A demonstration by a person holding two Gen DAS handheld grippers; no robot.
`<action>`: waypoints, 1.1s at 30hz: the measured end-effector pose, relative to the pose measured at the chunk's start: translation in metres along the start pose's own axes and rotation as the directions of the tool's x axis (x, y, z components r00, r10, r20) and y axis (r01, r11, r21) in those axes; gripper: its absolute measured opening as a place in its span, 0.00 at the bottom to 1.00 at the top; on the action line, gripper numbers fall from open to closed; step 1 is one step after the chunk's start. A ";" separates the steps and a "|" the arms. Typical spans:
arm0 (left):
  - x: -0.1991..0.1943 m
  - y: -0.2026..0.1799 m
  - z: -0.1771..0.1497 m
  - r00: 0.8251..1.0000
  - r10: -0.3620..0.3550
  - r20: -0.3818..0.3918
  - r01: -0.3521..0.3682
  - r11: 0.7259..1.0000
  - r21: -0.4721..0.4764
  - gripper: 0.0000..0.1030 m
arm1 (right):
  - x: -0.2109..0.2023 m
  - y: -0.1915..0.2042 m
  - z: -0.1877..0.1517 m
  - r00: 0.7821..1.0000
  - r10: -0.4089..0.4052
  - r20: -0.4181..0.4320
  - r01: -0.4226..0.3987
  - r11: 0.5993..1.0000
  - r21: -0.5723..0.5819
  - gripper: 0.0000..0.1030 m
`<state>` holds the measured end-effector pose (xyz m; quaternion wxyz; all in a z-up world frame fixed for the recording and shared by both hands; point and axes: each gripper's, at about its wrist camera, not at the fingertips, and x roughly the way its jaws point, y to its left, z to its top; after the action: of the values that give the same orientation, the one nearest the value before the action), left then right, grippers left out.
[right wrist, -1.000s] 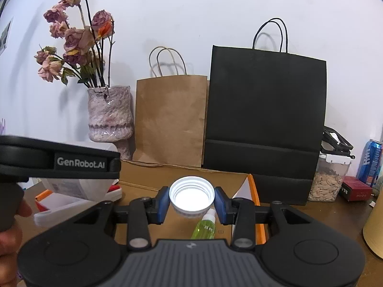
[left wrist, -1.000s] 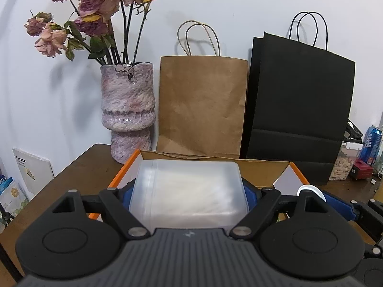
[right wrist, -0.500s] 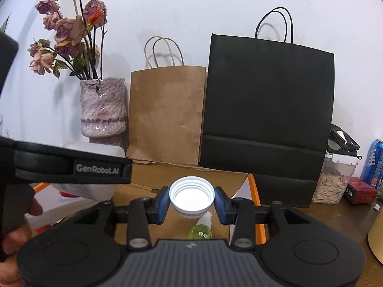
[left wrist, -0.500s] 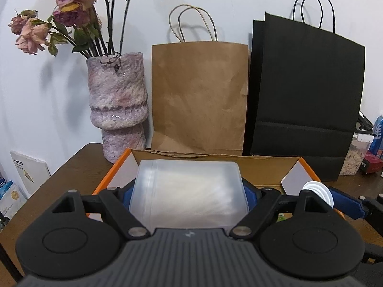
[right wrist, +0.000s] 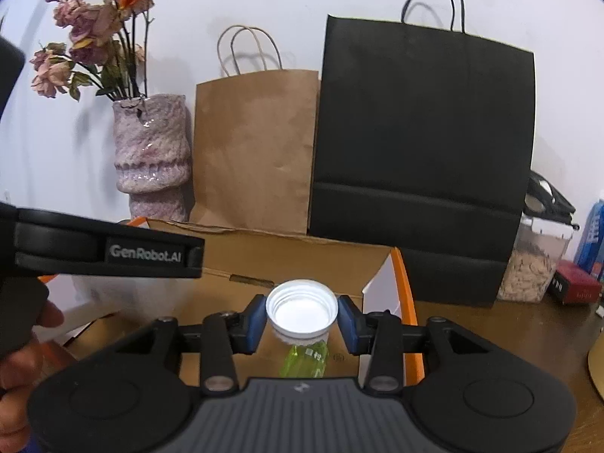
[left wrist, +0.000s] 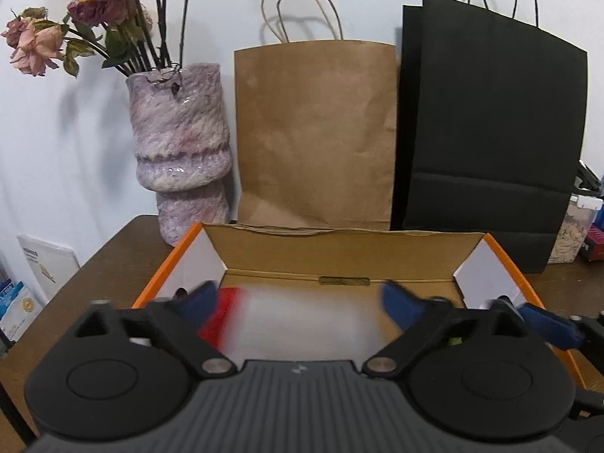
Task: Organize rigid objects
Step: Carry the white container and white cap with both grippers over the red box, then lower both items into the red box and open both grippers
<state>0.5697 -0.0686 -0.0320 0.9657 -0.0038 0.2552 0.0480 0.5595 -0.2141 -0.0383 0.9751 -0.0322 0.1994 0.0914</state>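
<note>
2 grippers over the orange-edged box (left wrist: 171,264): my left gripper (left wrist: 298,302) has spread, letting the blurred clear container (left wrist: 302,324) drop inside; my right gripper (right wrist: 301,317) loosely flanks the white cap (right wrist: 301,309), apparently releasing.

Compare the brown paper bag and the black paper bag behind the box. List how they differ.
The brown paper bag is shorter and narrower; the black paper bag stands taller and wider. The brown bag has light twisted handles, the black bag thin dark cord handles. The brown bag sits next to the vase, the black bag nearer the clear container. Both stand upright against the wall, side by side.
</note>
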 end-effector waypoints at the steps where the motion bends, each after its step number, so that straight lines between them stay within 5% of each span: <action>1: -0.001 0.001 0.000 1.000 0.010 0.007 -0.010 1.000 -0.005 1.00 | 0.000 -0.001 0.000 1.000 -0.003 -0.004 0.003 1.000 0.004 0.76; 3: -0.001 0.002 0.001 1.000 0.012 0.003 -0.012 1.000 -0.013 1.00 | -0.001 -0.001 -0.001 1.000 -0.019 0.011 0.019 1.000 0.006 0.97; 4: -0.001 0.003 0.002 1.000 0.012 0.001 -0.012 1.000 -0.016 1.00 | -0.003 0.000 -0.001 0.999 -0.030 0.025 0.030 1.000 0.005 1.00; 33: -0.024 0.006 -0.005 0.999 0.028 0.037 -0.028 1.000 0.000 1.00 | -0.011 -0.002 -0.004 0.999 -0.039 0.022 0.039 0.999 0.024 1.00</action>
<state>0.5461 -0.0652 -0.0247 0.9695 0.0008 0.2373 0.0616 0.5483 -0.2180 -0.0380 0.9792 -0.0237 0.1887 0.0704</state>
